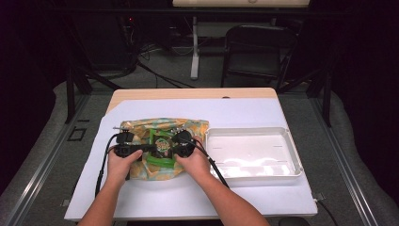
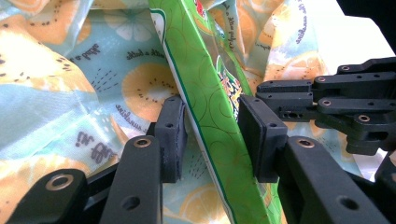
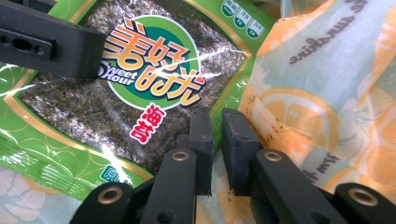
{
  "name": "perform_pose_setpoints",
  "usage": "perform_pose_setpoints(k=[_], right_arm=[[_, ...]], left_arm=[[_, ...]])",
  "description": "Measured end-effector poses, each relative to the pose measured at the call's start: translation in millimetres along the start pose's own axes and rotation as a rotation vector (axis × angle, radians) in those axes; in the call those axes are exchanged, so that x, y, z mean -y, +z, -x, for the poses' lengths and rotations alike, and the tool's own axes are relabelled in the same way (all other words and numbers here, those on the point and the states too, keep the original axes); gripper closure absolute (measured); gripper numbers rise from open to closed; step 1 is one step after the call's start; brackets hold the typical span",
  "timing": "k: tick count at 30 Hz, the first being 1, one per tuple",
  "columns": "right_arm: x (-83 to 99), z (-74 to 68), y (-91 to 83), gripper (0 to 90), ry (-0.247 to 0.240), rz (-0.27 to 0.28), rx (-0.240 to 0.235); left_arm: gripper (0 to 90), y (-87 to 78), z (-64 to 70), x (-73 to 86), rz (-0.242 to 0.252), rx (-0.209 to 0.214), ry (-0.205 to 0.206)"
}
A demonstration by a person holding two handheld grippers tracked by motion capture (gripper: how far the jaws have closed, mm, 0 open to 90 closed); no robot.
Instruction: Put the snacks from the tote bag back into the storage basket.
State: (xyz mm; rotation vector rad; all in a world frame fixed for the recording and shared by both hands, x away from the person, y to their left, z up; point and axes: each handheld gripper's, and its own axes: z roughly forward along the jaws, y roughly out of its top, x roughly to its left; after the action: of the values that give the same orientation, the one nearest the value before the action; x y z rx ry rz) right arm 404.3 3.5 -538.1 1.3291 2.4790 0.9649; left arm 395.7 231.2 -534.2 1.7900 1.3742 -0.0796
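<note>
The green seaweed snack pkt (image 1: 160,147) lies on/in a fruit-print bag (image 1: 141,129) at the table's left-centre, on the white sheet (image 1: 244,110). In the right gripper view we read its label (image 3: 154,70): orange characters, "Sweet Hour", dark seaweed pic on green foil. In the left gripper view we see the pkt (image 2: 205,107) edge-on, running up betw. the jaws.

Left gripper (image 2: 212,130): jaws apart, one pad each side of the pkt edge; the left pad looks close to the foil, but we can't tell if either really touches. Right gripper (image 3: 217,140): jaws nearly together w/ a narrow slit, at the pkt's right edge where it meets the bag fabric; can't tell whether they pinch anything.

In the high view both grippers (image 1: 129,148) (image 1: 183,146) sit over the bag, a hand (image 1: 120,165) behind each, tips facing each other.

Just right of the bag: white tray (image 1: 287,141), near but apart.
</note>
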Motion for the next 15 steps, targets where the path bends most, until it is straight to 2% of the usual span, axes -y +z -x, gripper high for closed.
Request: perform_pose_setpoints(k=[8, 10, 15], right_arm=[[0.4, -0.1, -1.7, 80.9, 0.001, 0.002, -0.008], [0.8, -1.2, -1.3, 80.3, 0.016, 0.015, -0.009], [0.9, -1.2, -3.6, 78.6, 0.003, 0.013, -0.015]], left_arm=[[66.8, -1.7, 1.6, 0.1, 0.021, 0.000, -0.009], [67.7, -2.2, 1.9, 0.2, 0.021, 0.000, -0.010], [69.4, -3.5, 2.2, 0.4, 0.028, 0.003, -0.009]])
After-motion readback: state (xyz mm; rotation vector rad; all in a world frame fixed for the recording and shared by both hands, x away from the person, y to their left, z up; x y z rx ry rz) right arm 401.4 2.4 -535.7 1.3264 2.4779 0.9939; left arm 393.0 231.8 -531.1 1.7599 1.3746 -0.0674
